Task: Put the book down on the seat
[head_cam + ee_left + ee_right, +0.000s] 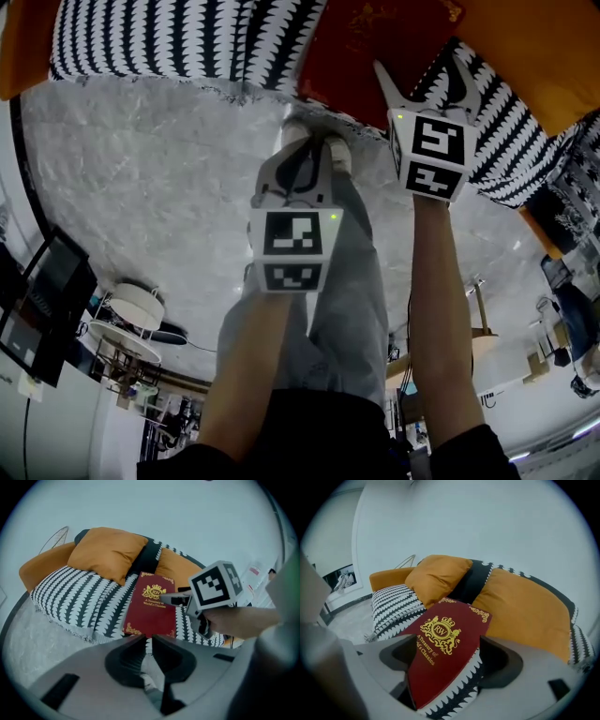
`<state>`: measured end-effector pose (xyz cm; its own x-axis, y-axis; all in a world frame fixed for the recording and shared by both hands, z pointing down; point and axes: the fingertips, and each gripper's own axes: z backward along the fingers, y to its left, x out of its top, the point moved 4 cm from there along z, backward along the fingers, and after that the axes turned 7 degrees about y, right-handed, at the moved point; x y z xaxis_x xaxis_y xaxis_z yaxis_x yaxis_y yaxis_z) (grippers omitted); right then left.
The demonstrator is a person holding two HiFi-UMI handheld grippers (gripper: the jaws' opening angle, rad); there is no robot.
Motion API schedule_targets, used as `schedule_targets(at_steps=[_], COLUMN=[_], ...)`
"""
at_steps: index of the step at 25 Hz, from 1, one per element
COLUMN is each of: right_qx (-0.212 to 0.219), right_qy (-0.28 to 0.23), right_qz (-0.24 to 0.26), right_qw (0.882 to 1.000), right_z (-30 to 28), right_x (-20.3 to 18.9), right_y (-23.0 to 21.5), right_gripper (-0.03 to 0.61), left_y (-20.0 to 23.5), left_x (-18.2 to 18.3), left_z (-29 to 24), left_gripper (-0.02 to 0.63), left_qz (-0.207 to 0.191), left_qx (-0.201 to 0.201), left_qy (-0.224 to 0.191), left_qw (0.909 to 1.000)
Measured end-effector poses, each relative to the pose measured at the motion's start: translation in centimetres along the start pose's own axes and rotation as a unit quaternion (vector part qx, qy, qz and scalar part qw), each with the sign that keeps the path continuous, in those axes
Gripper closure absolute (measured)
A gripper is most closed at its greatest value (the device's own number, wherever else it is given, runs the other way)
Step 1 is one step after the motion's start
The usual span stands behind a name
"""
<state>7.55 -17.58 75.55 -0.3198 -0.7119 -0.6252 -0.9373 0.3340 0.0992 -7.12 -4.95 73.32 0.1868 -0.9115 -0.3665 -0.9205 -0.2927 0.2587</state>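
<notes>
Left tongs [146, 639] hung nearest, clenched almost together on nothing. Right tongs [447, 660] stood spread wide, released, the book's [152, 606] near end between them. One book: dark red cover, gold crest, gold title, gold corner scrolls. It lay flat on the black-and-white seat [75, 597], long axis near to far, its top toward two orange cushions [105, 552].
</notes>
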Motion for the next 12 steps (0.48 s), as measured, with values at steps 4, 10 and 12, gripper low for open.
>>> schedule_targets(at_steps=[4,10,12], right_qx=[0.040,0.059,0.068], right_qy=[-0.036,-0.035,-0.035], right_qz=[-0.043,-0.093,-0.131], right_qw=[0.998,0.993,0.988], right_z=[1.3,5.3,6.3], right_x=[-1.1,-1.9,-2.4], right_y=[1.6,2.4,2.4], right_gripper=[0.401,0.508,0.534], left_y=[1.1,0.5,0.3], left_x=[-1.3,-0.6,0.1], left_z=[-0.5,0.9,1.1], left_gripper=[0.583,0.591,0.591], left_qz=[0.006,0.001,-0.004], left_qx=[0.027,0.034,0.038], left_qy=[-0.014,-0.026,-0.033], left_qw=[0.9995,0.9991,0.9987])
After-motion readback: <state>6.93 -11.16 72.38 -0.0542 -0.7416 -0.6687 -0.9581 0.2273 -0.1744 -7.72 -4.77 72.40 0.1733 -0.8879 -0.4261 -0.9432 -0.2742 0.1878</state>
